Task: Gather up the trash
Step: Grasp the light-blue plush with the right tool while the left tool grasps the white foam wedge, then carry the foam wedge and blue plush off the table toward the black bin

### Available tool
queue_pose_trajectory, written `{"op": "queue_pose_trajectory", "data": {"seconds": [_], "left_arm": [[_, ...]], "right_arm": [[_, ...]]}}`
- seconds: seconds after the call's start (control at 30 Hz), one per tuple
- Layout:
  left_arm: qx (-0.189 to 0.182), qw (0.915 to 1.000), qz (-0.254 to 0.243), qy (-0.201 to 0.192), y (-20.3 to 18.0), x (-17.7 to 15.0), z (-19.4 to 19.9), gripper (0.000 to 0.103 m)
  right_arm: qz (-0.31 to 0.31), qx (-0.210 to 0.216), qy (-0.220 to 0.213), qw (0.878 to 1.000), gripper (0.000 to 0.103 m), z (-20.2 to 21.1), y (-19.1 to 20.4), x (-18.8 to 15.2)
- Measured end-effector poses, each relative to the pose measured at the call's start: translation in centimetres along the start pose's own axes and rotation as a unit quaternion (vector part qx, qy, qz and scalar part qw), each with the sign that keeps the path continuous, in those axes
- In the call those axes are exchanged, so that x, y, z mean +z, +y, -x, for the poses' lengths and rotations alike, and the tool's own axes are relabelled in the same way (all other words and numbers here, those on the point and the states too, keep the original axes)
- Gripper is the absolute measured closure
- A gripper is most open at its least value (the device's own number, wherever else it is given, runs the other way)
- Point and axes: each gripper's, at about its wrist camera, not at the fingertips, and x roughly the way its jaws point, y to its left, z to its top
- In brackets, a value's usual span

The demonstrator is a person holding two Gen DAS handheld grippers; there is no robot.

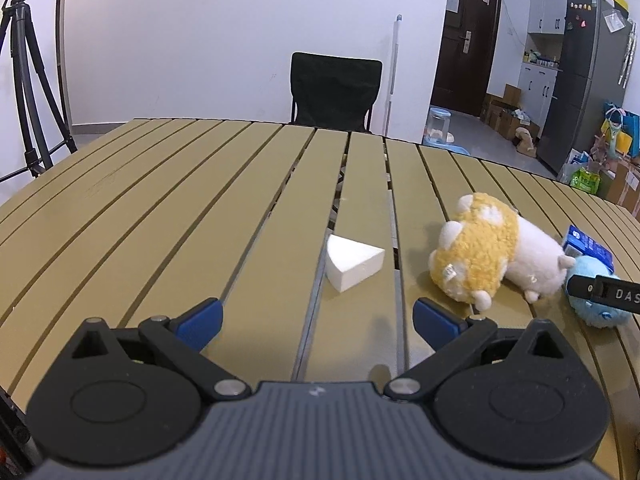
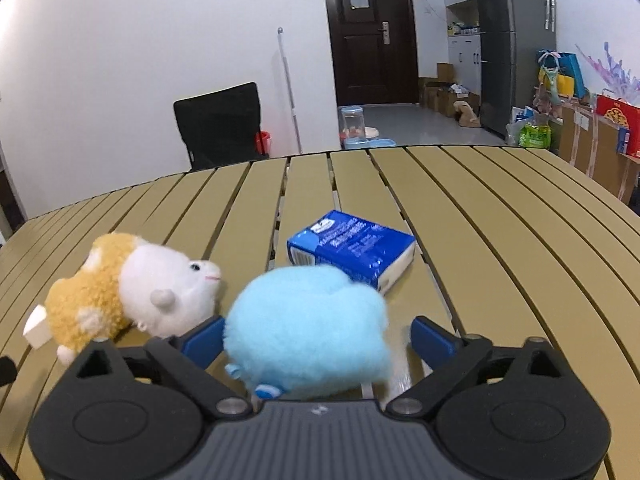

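A white foam wedge [image 1: 352, 262] lies on the slatted tan table [image 1: 160, 200], a short way ahead of my left gripper [image 1: 318, 316], which is open and empty. Right of the wedge a yellow-and-white plush toy [image 1: 480, 248] lies on its side. In the right wrist view a light blue plush toy [image 2: 304, 328] sits between the fingers of my right gripper [image 2: 316, 336]. The left finger [image 2: 204, 338] touches its fur, and a gap shows at the right finger [image 2: 430, 340]. Just beyond it lies a blue tissue packet [image 2: 352, 246].
A black chair [image 1: 334, 88] stands behind the table's far edge, and a tripod [image 1: 24, 80] stands off the left side. A dark door [image 2: 370, 36], a fridge [image 2: 516, 40] and bags and boxes [image 2: 600, 128] fill the room's right.
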Motion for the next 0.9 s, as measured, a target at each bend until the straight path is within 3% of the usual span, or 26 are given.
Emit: {"op": "queue_pose_trajectory", "data": {"seconds": [0.07,0.13,0.3,0.6,0.7,0.77,0.8,0.9], "left_arm": [[-0.001,1.0,0.002,0.001,0.3,0.2,-0.2,0.0],[0.0,1.0,0.004,0.003,0.6,0.6,-0.4,0.0],[-0.003,1.0,-0.003,0.0,0.9,2.0,-1.3,0.0],[-0.008,0.9976,-0.068,0.01,-1.6,3.4,-4.1,0.002],[-0.01,0.997,-0.074,0.019,-2.2,3.6,-4.9,0.028],[-0.025,0.9967,-0.071,0.031,-2.2,3.6,-5.5,0.057],[-0.03,0.9964,-0.071,0.036,-2.2,3.6,-5.7,0.065],[-0.033,0.9966,-0.07,0.03,-2.1,3.4,-5.8,0.073]], "right_arm": [[0.004,-0.006,0.001,1.0,0.027,-0.2,0.2,0.1],[0.011,-0.017,-0.001,1.0,0.029,-0.1,0.6,-0.1],[0.0,-0.013,-0.012,1.0,0.031,1.1,0.3,-0.6],[-0.023,-0.019,-0.051,0.998,0.031,4.1,-1.4,-1.6],[-0.026,-0.021,-0.054,0.998,0.031,4.5,-1.8,-2.0],[-0.028,-0.02,-0.056,0.998,0.031,4.7,-2.0,-2.1],[-0.028,-0.02,-0.057,0.998,0.031,4.7,-2.0,-2.2],[-0.029,-0.019,-0.061,0.998,0.031,4.8,-2.0,-2.3]]}}
